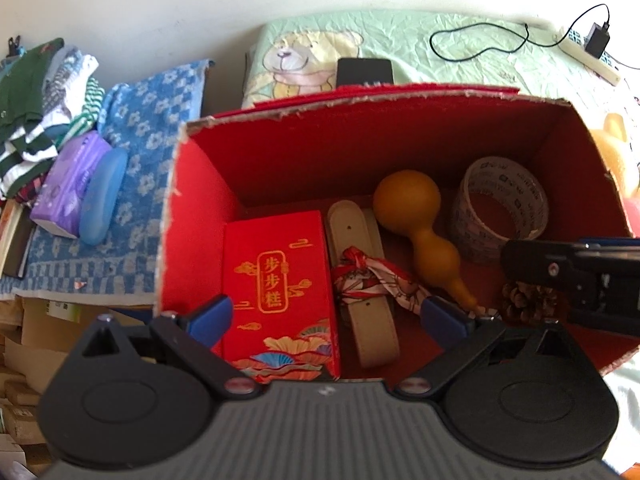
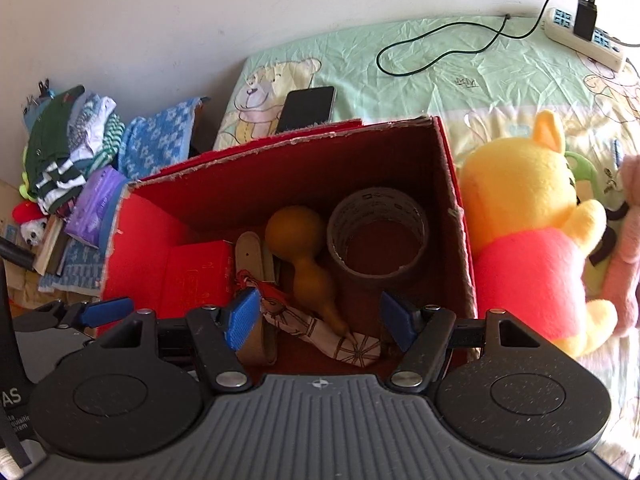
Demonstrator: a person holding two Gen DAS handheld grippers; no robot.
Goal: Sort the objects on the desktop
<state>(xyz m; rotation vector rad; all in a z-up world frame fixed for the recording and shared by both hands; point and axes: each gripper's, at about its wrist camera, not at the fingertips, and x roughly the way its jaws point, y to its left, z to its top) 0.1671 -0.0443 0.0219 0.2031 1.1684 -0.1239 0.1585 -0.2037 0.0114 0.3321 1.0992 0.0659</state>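
Right wrist view showed both grippers open and empty over the red box [image 2: 448, 168]; right gripper [image 2: 320, 322] nearer the gourd [image 2: 304, 256], lying near-to-far.

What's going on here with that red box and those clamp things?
A person holds two sets of tongs, left tongs and right tongs, both open and empty above an open red box. Inside lie a small red carton, a gourd, a tape roll, a belt, a patterned cloth and a pinecone. A yellow plush bear sits outside.
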